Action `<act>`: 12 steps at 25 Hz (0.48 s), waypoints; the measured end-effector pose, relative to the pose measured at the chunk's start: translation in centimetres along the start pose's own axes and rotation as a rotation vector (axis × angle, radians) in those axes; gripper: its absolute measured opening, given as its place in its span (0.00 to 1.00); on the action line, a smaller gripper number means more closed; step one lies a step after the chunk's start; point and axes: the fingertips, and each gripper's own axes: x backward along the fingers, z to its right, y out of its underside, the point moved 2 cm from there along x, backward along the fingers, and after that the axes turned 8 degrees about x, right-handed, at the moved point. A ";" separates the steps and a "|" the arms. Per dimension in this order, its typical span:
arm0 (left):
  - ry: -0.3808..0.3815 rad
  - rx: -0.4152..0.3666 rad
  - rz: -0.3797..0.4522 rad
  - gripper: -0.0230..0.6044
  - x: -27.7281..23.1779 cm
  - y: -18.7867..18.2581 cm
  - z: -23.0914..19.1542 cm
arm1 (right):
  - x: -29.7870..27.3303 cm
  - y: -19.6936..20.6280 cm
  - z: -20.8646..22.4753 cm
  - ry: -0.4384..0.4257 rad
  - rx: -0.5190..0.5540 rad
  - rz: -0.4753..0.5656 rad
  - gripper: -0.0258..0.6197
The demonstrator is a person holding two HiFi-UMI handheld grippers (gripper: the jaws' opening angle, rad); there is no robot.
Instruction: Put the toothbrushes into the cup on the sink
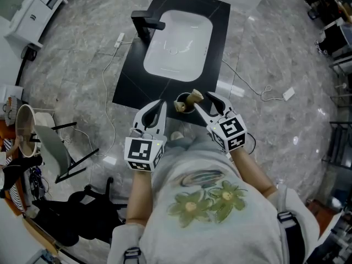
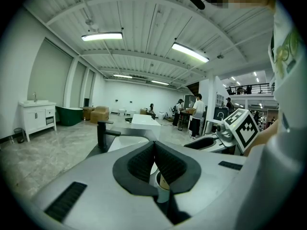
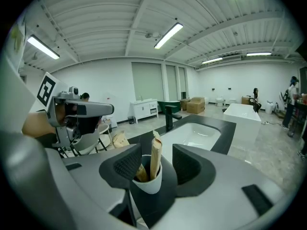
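A grey stone floor (image 1: 286,54) carries a black worktop (image 1: 129,87) with a white basin (image 1: 179,43) in the head view, where the cup (image 1: 184,105) of tan toothbrushes (image 1: 193,98) sits at the near edge, just right of the left tongs (image 1: 160,105) and at the tips of the right tongs (image 1: 203,100). In the left gripper view the left tongs (image 2: 155,150) are pressed together and empty, with the cup (image 2: 163,188) just beyond. In the right gripper view the right tongs (image 3: 156,161) gape wide, with the cup (image 3: 146,185) and upright toothbrushes (image 3: 156,152) between their jaws.

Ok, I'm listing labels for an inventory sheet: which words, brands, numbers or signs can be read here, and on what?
None can be read.
Left gripper and right gripper: their cubes carry only black-and-white square patterns, no letters.
Toothbrushes in the cup: no legible print on the wrappers.
Shirt: a flower picture, no words.
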 end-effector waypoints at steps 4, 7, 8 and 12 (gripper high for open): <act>-0.006 0.002 0.006 0.07 0.3 -0.1 0.3 | 1.5 -1.9 0.0 0.000 -0.019 0.061 0.33; -0.012 0.006 0.011 0.07 0.4 -0.2 0.3 | 2.5 -3.9 -0.1 -0.004 -0.014 0.118 0.33; -0.014 0.007 0.012 0.07 0.4 -0.2 0.4 | 2.8 -4.5 -0.2 -0.011 -0.012 0.137 0.32; -0.017 0.007 0.017 0.07 0.5 -0.4 0.7 | 3.7 -6.2 -0.5 -0.037 -0.003 0.202 0.22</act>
